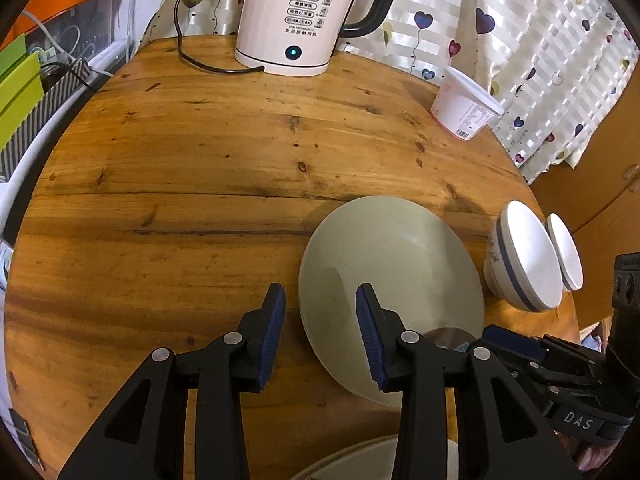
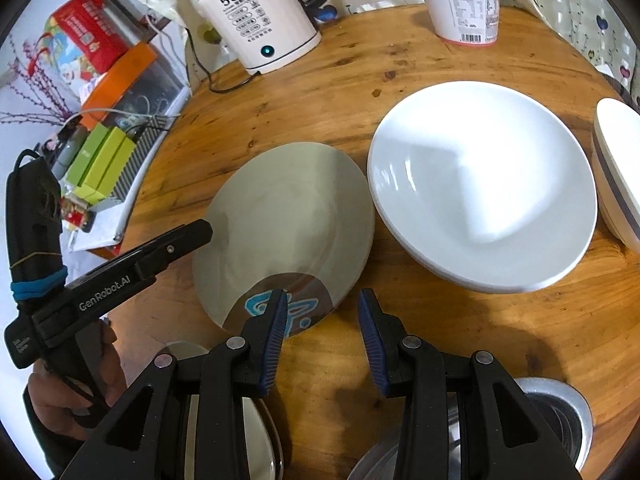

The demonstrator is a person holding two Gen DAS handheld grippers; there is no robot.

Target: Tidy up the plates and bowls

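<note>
1. Nearest the right wrist camera, the right gripper [image 2: 322, 312] hangs with its blue-padded jaws apart and nothing between them; its left pad overlaps the near edge of the grey-green round plate [image 2: 286, 216].
2. Below that gripper sit a shiny steel bowl [image 2: 556, 408] and a second shiny metal piece [image 2: 256, 440], both largely hidden by the gripper's arms.
3. The left gripper [image 1: 320, 308] also has its jaws apart and empty. One pad is over the bare round wooden table [image 1: 180, 168], the other over the grey-green plate.
4. That plate lies flat near the table's front, with a dark patch with blue marks on its near rim.
5. Just to its right is a white deep ceramic plate [image 2: 480, 184], empty; the two rims are almost touching.
6. Further right stand two white bowls: a blue-banded bowl [image 1: 524, 260] and another white bowl [image 1: 566, 256] just behind it. Their contents cannot be made out.
7. At the far edge are one lidded white plastic tub [image 2: 464, 8] and one white electric kettle [image 1: 296, 16] with its black cord.
8. A person's hand [image 2: 76, 392] holds the left gripper's handle.
</note>
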